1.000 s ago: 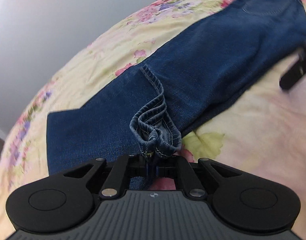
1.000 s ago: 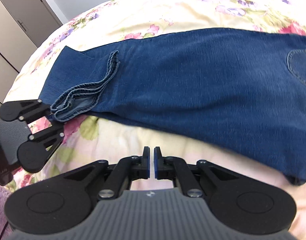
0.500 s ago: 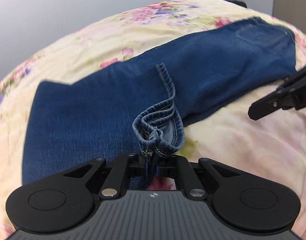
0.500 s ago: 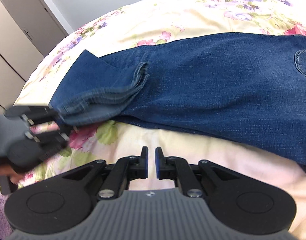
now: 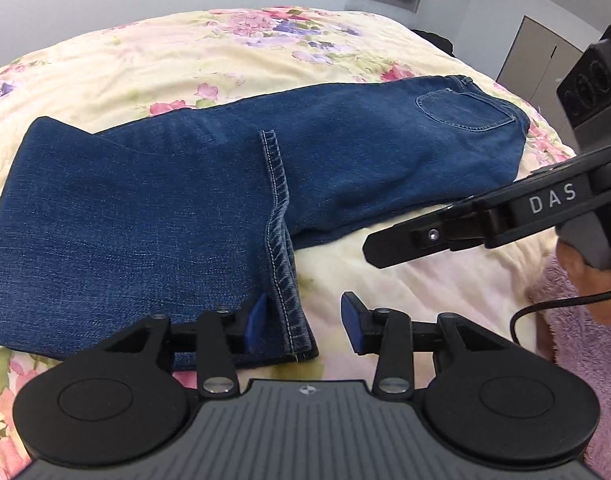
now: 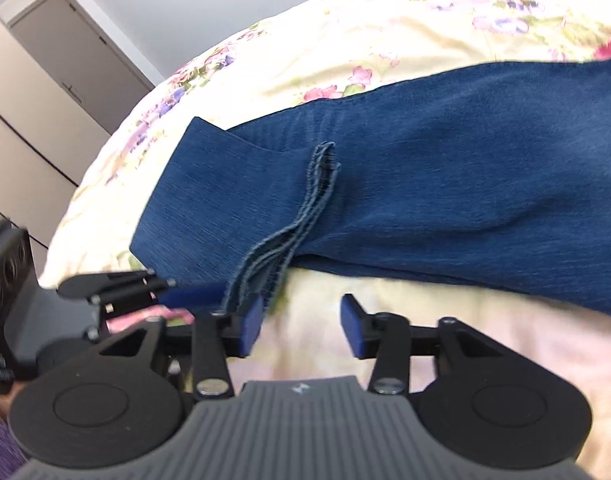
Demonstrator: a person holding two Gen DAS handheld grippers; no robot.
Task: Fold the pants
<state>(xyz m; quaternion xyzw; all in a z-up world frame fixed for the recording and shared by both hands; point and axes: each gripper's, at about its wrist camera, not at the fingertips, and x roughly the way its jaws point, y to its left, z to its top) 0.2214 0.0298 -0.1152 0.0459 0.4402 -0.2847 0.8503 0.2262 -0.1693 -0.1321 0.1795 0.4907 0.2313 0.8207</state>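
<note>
1. Jeans (image 5: 153,216) lie lengthwise across a floral bedspread (image 5: 153,52), the leg ends turned back over the thighs so the stitched hems (image 5: 279,216) run across the middle; the back pocket (image 5: 463,110) and waist sit at the far right end.
2. Denim of this weight looks thick and fairly heavy, soft enough to crease yet unlikely to slip; layers should stay put once laid.
3. Best hold, by my reckoning, is the stacked hem edge or the fold line at the left end, where several layers can be pinched together.
4. Left gripper (image 5: 303,322) sits at the near hem corner, jaws spread apart, clamping nothing.
5. Right gripper (image 6: 301,324) hovers low just beside the same hem, jaws likewise apart and empty.
</note>
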